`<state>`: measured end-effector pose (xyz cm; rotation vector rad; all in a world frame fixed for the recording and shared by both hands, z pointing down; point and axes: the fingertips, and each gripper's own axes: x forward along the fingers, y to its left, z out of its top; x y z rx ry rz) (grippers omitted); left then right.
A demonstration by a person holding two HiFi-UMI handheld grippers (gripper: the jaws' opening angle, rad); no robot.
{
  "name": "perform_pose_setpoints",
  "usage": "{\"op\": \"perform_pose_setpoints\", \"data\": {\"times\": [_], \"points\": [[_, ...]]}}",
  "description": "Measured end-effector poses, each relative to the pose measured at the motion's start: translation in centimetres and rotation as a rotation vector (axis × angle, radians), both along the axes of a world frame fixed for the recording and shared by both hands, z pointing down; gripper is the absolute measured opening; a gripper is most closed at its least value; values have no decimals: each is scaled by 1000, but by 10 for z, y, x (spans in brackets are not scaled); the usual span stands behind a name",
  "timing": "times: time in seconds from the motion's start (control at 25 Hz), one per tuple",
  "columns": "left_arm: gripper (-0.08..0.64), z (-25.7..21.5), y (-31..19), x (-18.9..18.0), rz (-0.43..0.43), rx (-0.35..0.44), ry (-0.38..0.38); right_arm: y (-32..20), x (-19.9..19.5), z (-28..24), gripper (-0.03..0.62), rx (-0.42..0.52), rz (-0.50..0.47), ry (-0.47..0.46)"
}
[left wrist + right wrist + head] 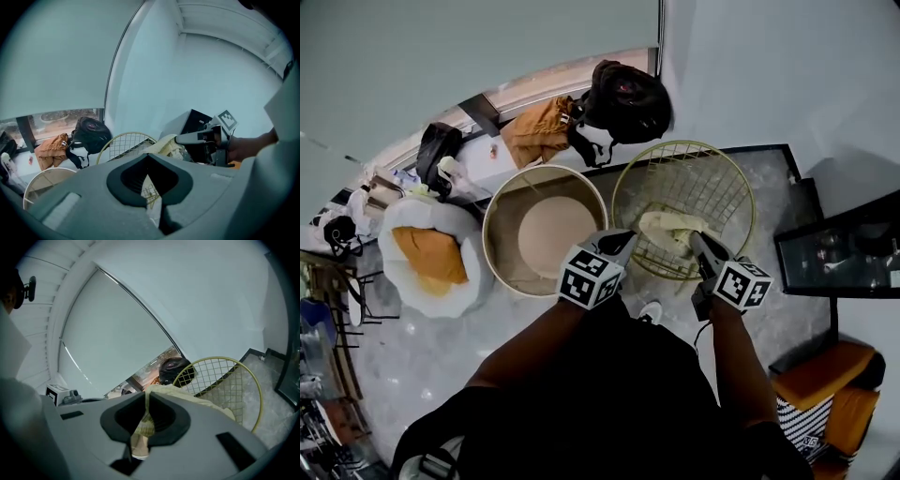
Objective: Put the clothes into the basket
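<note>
Overhead, cream garment (667, 227) above wire basket (684, 142), gripper views alone show left gripper (152, 194), right gripper (143, 427) clamped on it

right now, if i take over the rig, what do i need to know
Left gripper: jaws shut on the cream garment.
Right gripper: jaws shut on the same garment.
Done: garment hangs between them over the wire basket, not released.
To do: lower it in, open both jaws. Orange garment by the window lies outside the basket; possibly next.
</note>
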<state>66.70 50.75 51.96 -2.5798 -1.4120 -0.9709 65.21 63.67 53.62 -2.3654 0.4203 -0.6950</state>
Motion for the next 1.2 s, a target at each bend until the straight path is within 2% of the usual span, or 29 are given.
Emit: {"op": "perform_pose_setpoints", "data": {"times": [0.32, 0.6, 0.76, 0.96, 1.2], "points": [[0, -23, -11, -37, -43, -36, 31, -13, -43, -25, 37, -18, -43, 73], [0, -56, -25, -35, -52, -80, 96, -42, -55, -59, 36, -51, -98, 158], [0, -76, -41, -39, -62, -119, 126, -69, -61, -67, 35, -75, -139, 171], [0, -86, -96, -56, -83, -120, 132, -116, -67, -78, 35, -70, -162, 182], [0, -78, -184, -77, -169, -105, 113, -188, -78, -87, 35, -29, -206, 188]]}}
